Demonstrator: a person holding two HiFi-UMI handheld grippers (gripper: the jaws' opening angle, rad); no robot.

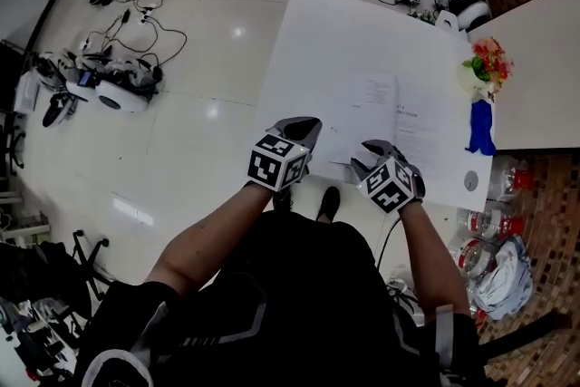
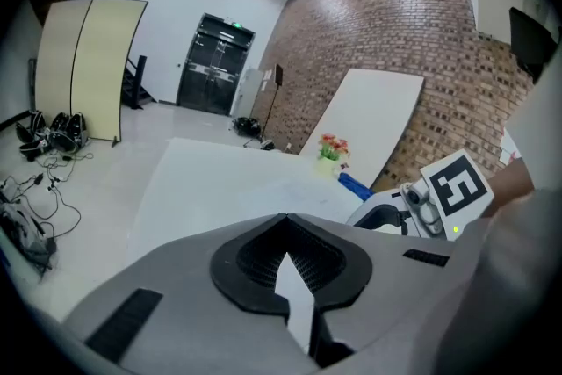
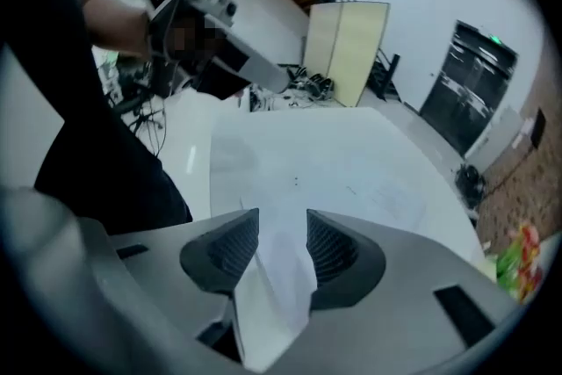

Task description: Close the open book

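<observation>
Book (image 1: 385,118) pages lie spread flat on the white counter (image 1: 308,41), just beyond the tips of both tools, with print showing on the two halves. From the head view, its fold seems to run away from the person, so the spread stretches crosswise in front of the tools, though the fold line itself is too faint to be sure.

The left tool (image 1: 306,130) sits at the spread's left margin. In the left gripper view its jaws are pressed together with a thin white sliver (image 2: 294,294) caught between them, which reads as the edge of a page, though this is a judgement. The right tool (image 1: 372,149) hangs over the near edge of the spread, closer to the fold than the left one. Its jaws stand apart, and a white page (image 3: 277,277) passes loosely between them without either pad pressing on it.

The book looks not yet closed, since both halves face up. The coming move turns on the fold. One half has to swing over it sideways, across the tools' line rather than along it. The left tool looks better placed to carry its side over, as it already grips paper. The right one would have to clamp again first.
</observation>
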